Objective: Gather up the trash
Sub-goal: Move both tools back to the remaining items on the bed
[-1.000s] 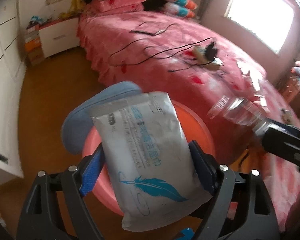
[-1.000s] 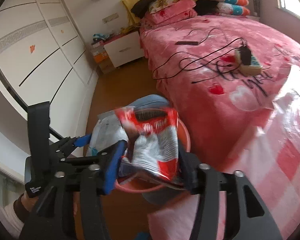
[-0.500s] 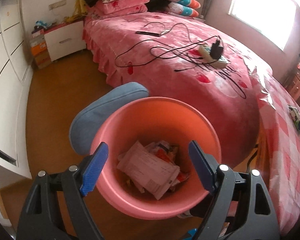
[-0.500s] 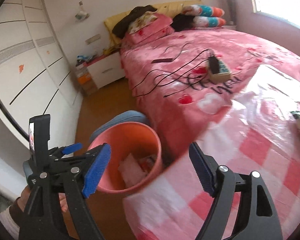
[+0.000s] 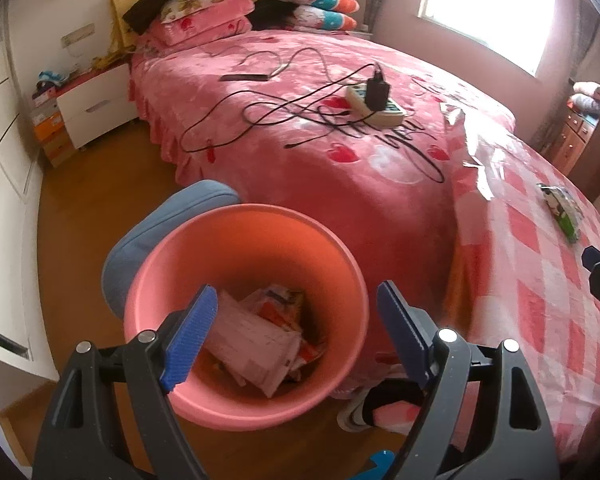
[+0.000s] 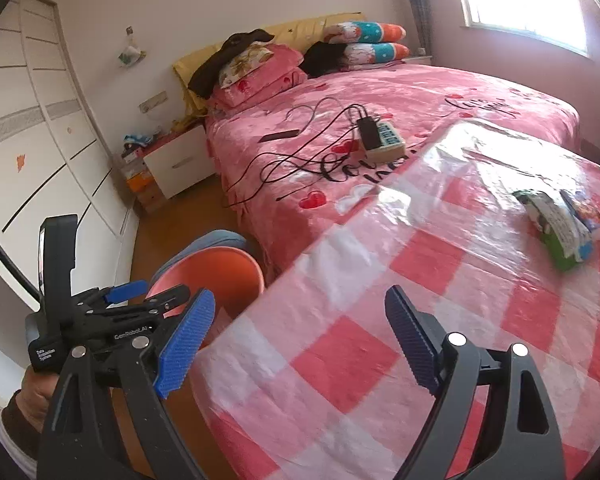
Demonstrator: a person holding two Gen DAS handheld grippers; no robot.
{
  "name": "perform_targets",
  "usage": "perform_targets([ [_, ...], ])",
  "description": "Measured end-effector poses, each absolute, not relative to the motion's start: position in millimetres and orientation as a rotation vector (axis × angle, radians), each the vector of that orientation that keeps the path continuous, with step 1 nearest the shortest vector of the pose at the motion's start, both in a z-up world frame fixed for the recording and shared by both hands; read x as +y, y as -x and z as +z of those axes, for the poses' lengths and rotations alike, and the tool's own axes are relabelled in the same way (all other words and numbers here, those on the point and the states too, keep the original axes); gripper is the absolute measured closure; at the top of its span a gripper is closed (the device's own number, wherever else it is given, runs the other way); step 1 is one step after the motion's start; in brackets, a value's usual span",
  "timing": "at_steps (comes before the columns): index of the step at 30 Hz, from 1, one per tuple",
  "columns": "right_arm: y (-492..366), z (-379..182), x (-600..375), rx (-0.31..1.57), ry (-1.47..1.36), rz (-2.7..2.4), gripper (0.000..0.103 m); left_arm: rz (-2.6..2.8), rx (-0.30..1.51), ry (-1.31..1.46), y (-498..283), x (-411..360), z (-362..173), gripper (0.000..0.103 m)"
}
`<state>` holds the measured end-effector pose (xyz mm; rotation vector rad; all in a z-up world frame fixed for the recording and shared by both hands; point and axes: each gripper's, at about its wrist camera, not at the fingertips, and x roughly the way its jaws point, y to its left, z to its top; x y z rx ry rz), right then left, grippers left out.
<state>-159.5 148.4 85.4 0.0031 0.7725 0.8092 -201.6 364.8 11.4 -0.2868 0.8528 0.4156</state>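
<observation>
A pink trash bin point(image 5: 340, 264) stands on the floor beside the bed and holds several wrappers point(image 5: 260, 336). My left gripper point(image 5: 296, 332) is open and empty right above the bin. The bin also shows in the right wrist view point(image 6: 236, 268). My right gripper point(image 6: 296, 336) is open and empty over the checkered sheet point(image 6: 380, 312). A green and white snack packet point(image 6: 556, 228) lies on that sheet to the right, well ahead of the right gripper. The packet also shows in the left wrist view point(image 5: 562, 208).
A blue cushion point(image 5: 160, 232) lies against the bin's far side. The pink bed point(image 5: 300, 140) carries a power strip point(image 5: 376, 100), black cables and a dark remote point(image 5: 244, 77). A white nightstand point(image 5: 96, 104) and wardrobe doors point(image 6: 40, 160) are at left.
Both grippers opened and dropped their packets into the bin. The right gripper has since swung right, from above the bin to over the checkered sheet.
</observation>
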Motion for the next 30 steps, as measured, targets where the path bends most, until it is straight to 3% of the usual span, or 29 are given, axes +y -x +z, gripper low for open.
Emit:
perform_targets([
  [6,153.8,88.2,123.3,0.761,-0.048,0.782,0.013,0.369,0.848,0.249,194.3,340.2,20.3,0.02],
  [30,139.9,96.2,40.6,0.703,-0.122,0.673,0.012,0.246,0.841,0.119,153.6,248.5,43.2,0.02],
])
